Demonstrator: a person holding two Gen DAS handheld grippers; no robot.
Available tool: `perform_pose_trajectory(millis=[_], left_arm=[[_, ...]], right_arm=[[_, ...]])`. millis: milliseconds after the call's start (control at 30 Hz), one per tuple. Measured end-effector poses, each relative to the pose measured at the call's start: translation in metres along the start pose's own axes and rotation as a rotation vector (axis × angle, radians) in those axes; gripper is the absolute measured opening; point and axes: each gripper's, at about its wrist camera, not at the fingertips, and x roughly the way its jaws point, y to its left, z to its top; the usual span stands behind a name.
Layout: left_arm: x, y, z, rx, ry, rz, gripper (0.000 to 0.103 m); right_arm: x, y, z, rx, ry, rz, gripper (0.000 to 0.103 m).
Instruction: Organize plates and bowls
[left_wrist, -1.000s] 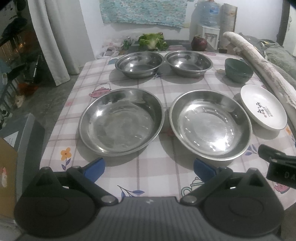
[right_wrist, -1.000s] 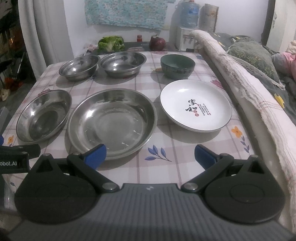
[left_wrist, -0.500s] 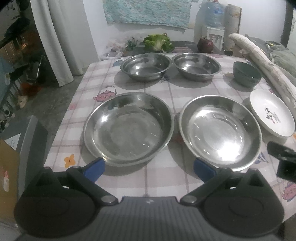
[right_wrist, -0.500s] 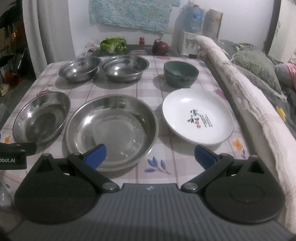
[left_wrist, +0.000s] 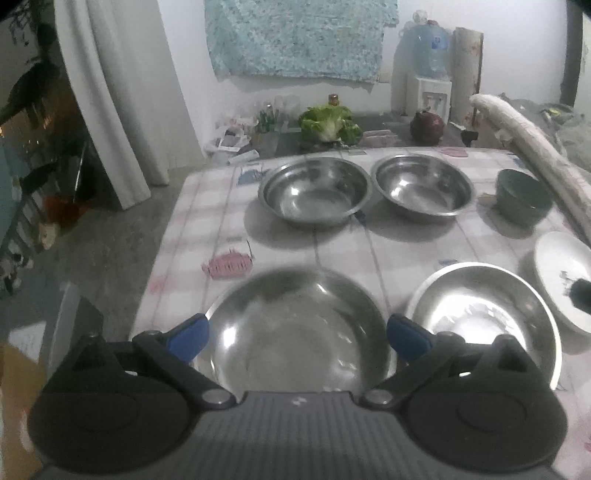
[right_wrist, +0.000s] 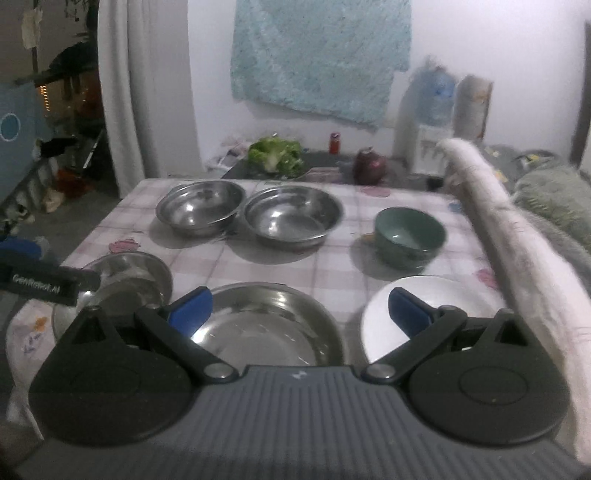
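left gripper (left_wrist: 297, 334) jaws apart (label "GenRobot.AI") | right gripper (right_wrist: 299, 310) jaws apart | white plate (right_wrist: 384, 325) writing hidden

Checked cloth (left_wrist: 207, 229) covers the tabletop, printed with a pink teapot (left_wrist: 228, 265). Beyond the far edge: a lettuce head (left_wrist: 330, 123), a dark red round object (left_wrist: 426, 128), a water dispenser (left_wrist: 428, 79). White curtain (left_wrist: 118, 96) hangs far left; blue textile (right_wrist: 317, 55) on the wall.
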Motion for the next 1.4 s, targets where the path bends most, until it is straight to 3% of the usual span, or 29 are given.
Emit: perform_pose_trajectory(millis=[133, 333, 467, 533, 633, 700, 767, 867, 933, 1000, 1067, 1100, 1300, 1400], left_arm=[[0.026, 0.011, 0.024, 0.029, -0.016, -0.015, 0.103], [0.067, 0.037, 0.056, -0.049, -0.077, -0.170, 0.103], [0.102, 0.044, 0.084, -0.053, -0.092, -0.123, 0.101], [0.122, 0.045, 0.095, -0.043, -0.086, -0.101, 0.099], [0.162, 0.044, 0.110, -0.015, -0.011, -0.095, 0.079], [0.189, 0.042, 0.116, -0.015, 0.070, -0.083, 0.059], [0.214, 0.041, 0.120, -0.031, 0.130, -0.060, 0.054], [0.234, 0.043, 0.120, -0.046, 0.166, -0.039, 0.034], [0.240, 0.049, 0.120, -0.078, 0.176, -0.057, 0.031], [0.240, 0.055, 0.121, -0.093, 0.172, -0.063, 0.021], [0.241, 0.060, 0.120, -0.091, 0.173, -0.050, 0.020], [0.241, 0.063, 0.119, -0.091, 0.173, -0.048, 0.020], [0.233, 0.080, 0.106, -0.085, 0.178, -0.070, 0.020], [0.228, 0.086, 0.101, -0.076, 0.192, -0.095, 0.023]], right_arm=[[0.024, -0.008, 0.024, 0.023, -0.008, 0.068, 0.102], [0.080, -0.013, 0.078, 0.020, -0.007, 0.194, 0.102], [0.140, -0.003, 0.125, -0.048, -0.002, 0.250, 0.100], [0.182, 0.002, 0.147, -0.062, 0.041, 0.293, 0.097], [0.241, 0.014, 0.167, -0.080, 0.116, 0.334, 0.089], [0.279, 0.024, 0.175, -0.092, 0.160, 0.333, 0.083], [0.311, 0.035, 0.181, -0.108, 0.191, 0.329, 0.076], [0.349, 0.050, 0.185, -0.127, 0.235, 0.322, 0.056], [0.367, 0.057, 0.180, -0.140, 0.266, 0.327, 0.047], [0.377, 0.064, 0.177, -0.159, 0.285, 0.327, 0.040], [0.384, 0.072, 0.172, -0.182, 0.307, 0.333, 0.020], [0.385, 0.074, 0.171, -0.186, 0.318, 0.343, 0.016], [0.363, 0.084, 0.155, -0.201, 0.370, 0.428, 0.012], [0.349, 0.078, 0.150, -0.146, 0.390, 0.461, 0.012]])
